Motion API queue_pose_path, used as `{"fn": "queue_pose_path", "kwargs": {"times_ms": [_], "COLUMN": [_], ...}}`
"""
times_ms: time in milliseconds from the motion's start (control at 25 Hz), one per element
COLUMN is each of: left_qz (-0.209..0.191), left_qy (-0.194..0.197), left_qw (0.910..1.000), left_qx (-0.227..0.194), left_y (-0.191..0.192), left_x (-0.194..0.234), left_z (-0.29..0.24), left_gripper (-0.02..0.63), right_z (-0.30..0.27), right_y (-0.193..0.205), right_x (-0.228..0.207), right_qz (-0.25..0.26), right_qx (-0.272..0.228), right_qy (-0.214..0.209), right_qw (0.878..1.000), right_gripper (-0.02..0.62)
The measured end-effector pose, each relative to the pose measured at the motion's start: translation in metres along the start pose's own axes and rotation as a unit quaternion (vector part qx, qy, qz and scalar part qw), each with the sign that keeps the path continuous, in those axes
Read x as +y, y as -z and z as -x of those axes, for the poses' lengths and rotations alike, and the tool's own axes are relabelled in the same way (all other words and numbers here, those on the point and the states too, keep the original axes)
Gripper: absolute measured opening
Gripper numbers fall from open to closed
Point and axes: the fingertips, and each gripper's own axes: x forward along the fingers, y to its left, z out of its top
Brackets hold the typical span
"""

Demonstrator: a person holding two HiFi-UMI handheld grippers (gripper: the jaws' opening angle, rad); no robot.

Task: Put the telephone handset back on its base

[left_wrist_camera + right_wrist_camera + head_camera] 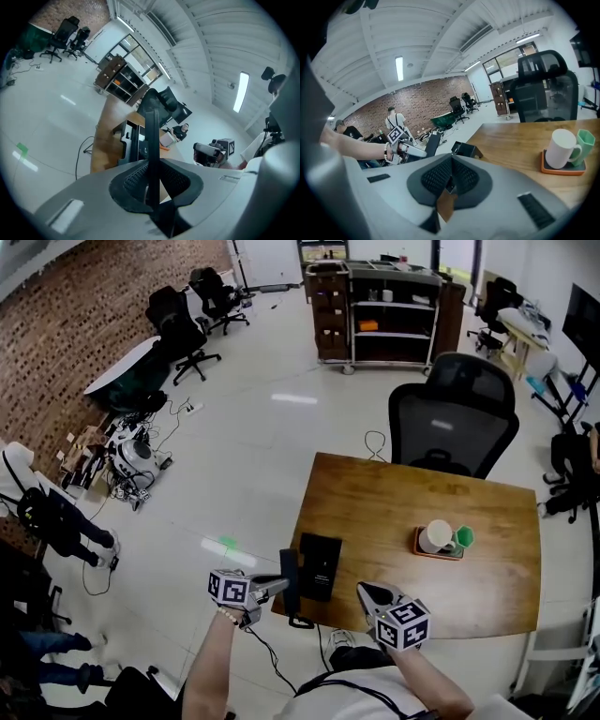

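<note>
White floor is seen all around a brown wooden table, and a black office chair is pushed up to the far side. Near the right end of the table, an orange tray is laid flat. A white mug and a green cup are set on it, side by side.

At the near left corner of the table, the black phone base is placed. The handset is not on the base. It is held up on its end, just to the left of the base, at the table's edge. A black cord is seen under it.

The handset is gripped by the left gripper. In the left gripper view, the thin dark handset is squeezed between the two jaws, so the jaws are only a little bit apart.

Nothing is held by the right gripper. It is kept over the near edge of the table, to the right of the base. In the right gripper view, its jaws are pressed together.
</note>
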Motion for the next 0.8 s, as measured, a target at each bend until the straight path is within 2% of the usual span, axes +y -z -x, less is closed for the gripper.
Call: {"fn": "queue_pose_path", "kwargs": {"times_ms": [160,280,800], "left_qz": [-0.013,-0.019,-0.003], "left_qy": [0.038,0.046,0.081], "left_qw": [0.9983,0.9968,0.9917], "left_qx": [0.043,0.063,0.100], "left_y": [-0.006,-0.008,-0.011], "left_x": [0.010,0.023,0.039], "left_z": [-0.019,-0.032,-0.050], "left_gripper": [0.067,0.067,0.067], "right_z": [-0.005,-0.007,-0.014], "right_y": [-0.002,-0.003,-0.003], "right_x": [-0.010,-0.018,-0.035], "right_qz": [0.003,0.003,-0.002], "right_qx": [0.005,0.009,0.020], "right_qy": [0.008,0.015,0.029], "right_qw": [1.000,1.000,0.999], "right_gripper": [0.003,0.003,0.003]}}
